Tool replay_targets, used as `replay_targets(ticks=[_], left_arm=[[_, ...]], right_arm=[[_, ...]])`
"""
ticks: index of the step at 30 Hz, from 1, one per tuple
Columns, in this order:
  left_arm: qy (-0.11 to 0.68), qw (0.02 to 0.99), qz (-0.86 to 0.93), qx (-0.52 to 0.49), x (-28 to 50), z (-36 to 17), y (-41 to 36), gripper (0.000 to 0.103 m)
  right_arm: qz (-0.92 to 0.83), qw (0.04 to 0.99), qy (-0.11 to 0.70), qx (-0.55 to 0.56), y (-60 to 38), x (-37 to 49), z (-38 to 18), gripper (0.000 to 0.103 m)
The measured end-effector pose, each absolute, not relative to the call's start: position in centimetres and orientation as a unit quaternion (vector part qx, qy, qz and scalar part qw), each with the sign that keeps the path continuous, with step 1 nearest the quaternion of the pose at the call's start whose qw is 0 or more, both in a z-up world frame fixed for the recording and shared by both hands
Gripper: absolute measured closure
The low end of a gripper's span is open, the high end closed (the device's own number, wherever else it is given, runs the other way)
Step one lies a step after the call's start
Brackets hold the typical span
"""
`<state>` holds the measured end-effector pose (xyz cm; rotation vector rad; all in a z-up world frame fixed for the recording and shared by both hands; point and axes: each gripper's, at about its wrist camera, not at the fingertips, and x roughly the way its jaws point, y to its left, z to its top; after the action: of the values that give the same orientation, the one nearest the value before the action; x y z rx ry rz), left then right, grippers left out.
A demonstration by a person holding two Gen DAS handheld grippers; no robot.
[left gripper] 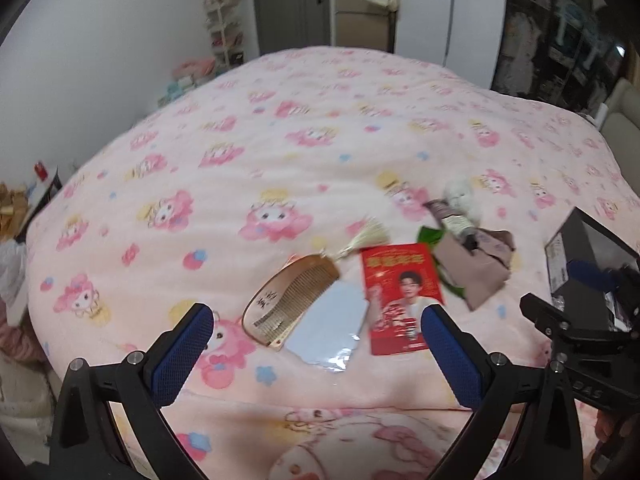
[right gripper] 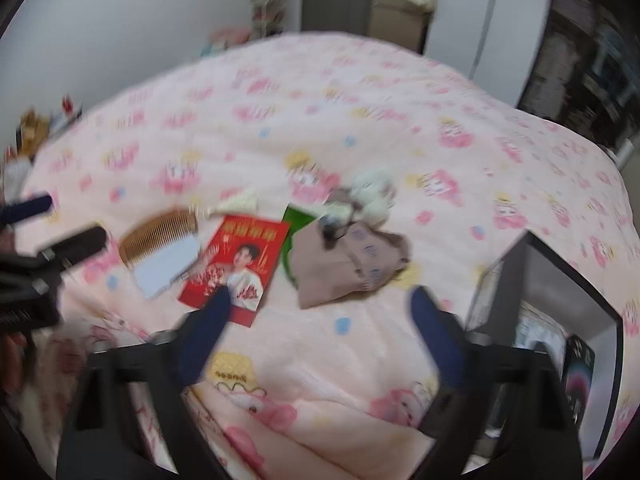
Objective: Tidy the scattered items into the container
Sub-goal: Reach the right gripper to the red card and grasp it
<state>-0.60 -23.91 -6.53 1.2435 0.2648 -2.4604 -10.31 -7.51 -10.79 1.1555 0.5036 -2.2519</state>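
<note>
Both the left gripper point(left gripper: 318, 326) and the right gripper point(right gripper: 320, 306) hang wide-jawed and empty, seemingly choosing between the wooden comb point(left gripper: 286, 300), red packet point(left gripper: 400, 294) and brown pouch point(left gripper: 474, 266) mid-frame, black box point(right gripper: 560, 300) open at right.

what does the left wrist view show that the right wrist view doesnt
Only the left wrist view shows the comb's printed spine and the full tassel sharply.

Only the right wrist view shows inside the black box, where a dark printed item leans at its right wall.

Both show the wooden comb, the pale blue packet, the red card, the beige cloth pile, the pink bedspread, and both grippers, left and right, open and empty.
</note>
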Motion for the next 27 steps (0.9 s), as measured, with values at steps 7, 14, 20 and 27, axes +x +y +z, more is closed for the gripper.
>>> replay_targets(ticks=[7, 14, 20, 27], left_arm=[[0.212, 0.13, -0.83, 0.5, -2.8, -10.8, -27.7, 0.007], [0.264, 0.098, -0.785, 0.551, -8.5, -13.9, -26.2, 0.034], [0.344, 0.084, -0.753, 0.554, -12.4, -16.1, -27.2, 0.038], [0.324, 0.107, -0.754, 0.562, -13.5, -17.0, -26.9, 0.038]], right_arm=[[-0.778, 0.329, 0.121, 0.522, -10.2, -13.1, -16.3, 0.051], [-0.791, 0.254, 0.107, 0.546, -11.6, -15.2, -19.3, 0.063], [-0.764, 0.29, 0.065, 0.572, -11.3, -16.8, -19.8, 0.065], [-0.734, 0.342, 0.031, 0.586, -11.4, -16.6, -20.1, 0.065]])
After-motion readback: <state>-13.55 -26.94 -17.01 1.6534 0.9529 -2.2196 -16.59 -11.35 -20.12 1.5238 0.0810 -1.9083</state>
